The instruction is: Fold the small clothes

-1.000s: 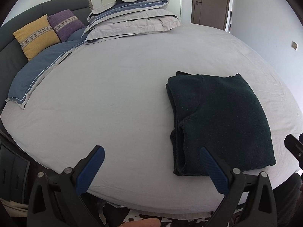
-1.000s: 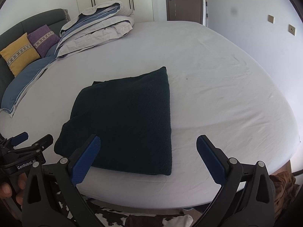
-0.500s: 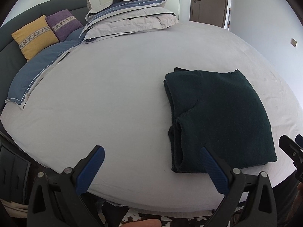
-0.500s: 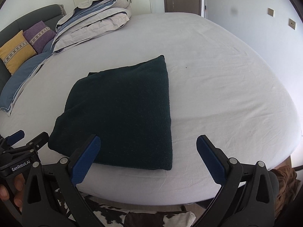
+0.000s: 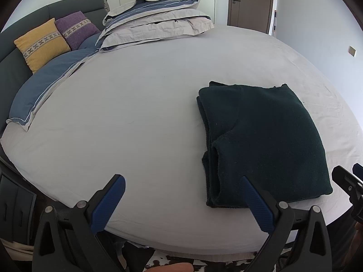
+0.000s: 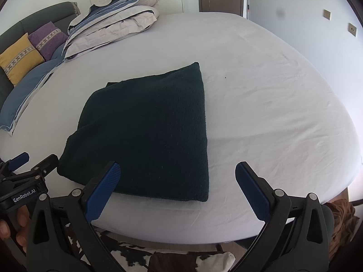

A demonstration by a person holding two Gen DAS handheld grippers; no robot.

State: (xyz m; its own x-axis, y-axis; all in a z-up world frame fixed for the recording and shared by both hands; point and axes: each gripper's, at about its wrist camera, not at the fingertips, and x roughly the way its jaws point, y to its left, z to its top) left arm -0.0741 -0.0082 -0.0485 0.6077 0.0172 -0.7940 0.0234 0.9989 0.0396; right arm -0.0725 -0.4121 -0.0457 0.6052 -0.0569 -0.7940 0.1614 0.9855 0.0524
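Observation:
A dark green knitted garment (image 5: 267, 140) (image 6: 149, 131) lies folded into a thick rectangle on the white bed sheet (image 5: 136, 113) (image 6: 272, 104), near the bed's front edge. My left gripper (image 5: 181, 183) hovers open over the sheet, left of the garment's near corner, with nothing between its blue pads. My right gripper (image 6: 178, 170) is open too, held just above the garment's near right corner and touching nothing. The tip of the right gripper (image 5: 347, 181) shows at the right edge of the left wrist view. In the right wrist view the left gripper (image 6: 25, 170) sits at the left edge.
Folded grey and blue bedding (image 5: 156, 22) (image 6: 111, 22) is stacked at the far side. A yellow cushion (image 5: 40, 43) and a purple cushion (image 5: 77, 28) lean on the dark headboard. A blue pillow (image 5: 47, 86) lies at the left. A cowhide rug (image 6: 177, 258) covers the floor below.
Both grippers have drawn slightly closer to the bed and risen a little, so the garment sits higher in each view. The garment itself has not moved.

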